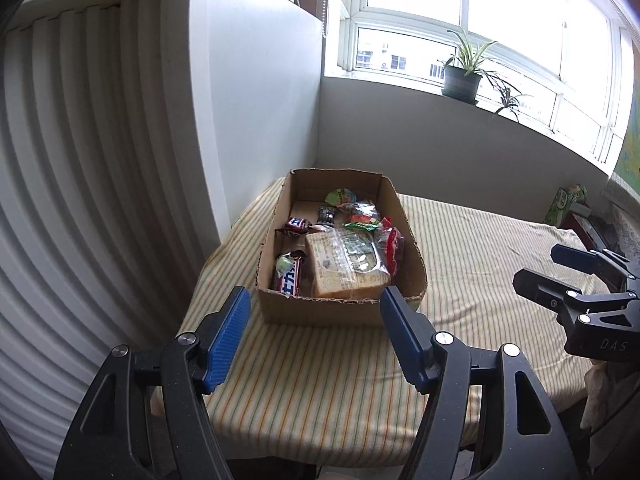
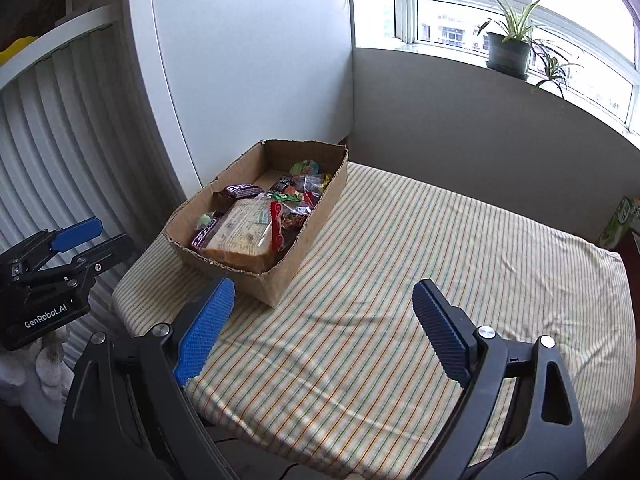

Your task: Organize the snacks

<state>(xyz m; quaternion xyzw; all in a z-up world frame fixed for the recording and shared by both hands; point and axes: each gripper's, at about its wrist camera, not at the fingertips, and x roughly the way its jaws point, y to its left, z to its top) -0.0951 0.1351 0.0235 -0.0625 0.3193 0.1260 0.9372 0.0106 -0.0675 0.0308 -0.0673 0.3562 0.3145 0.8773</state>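
An open cardboard box (image 1: 320, 310) (image 2: 280, 280) sits on the striped tablecloth (image 1: 320, 380) near the table's left end. It is filled with snacks: a bagged bread loaf (image 1: 348, 264) (image 2: 244, 236), a dark chocolate bar (image 1: 290, 276), a red packet (image 1: 394, 248) and a green-lidded cup (image 1: 340, 196) at the back. My left gripper (image 1: 315, 294) (image 2: 114, 234) hovers open just in front of the box, with nothing between its blue pads. My right gripper (image 2: 324, 286) (image 1: 538, 264) is open and empty too, over the cloth to the right of the box.
A white cabinet panel (image 2: 248, 80) rises behind the box and a ribbed white panel (image 1: 80, 160) stands to the left. A potted plant (image 1: 462, 80) is on the window sill. A green carton (image 2: 620, 222) stands at the table's far right corner.
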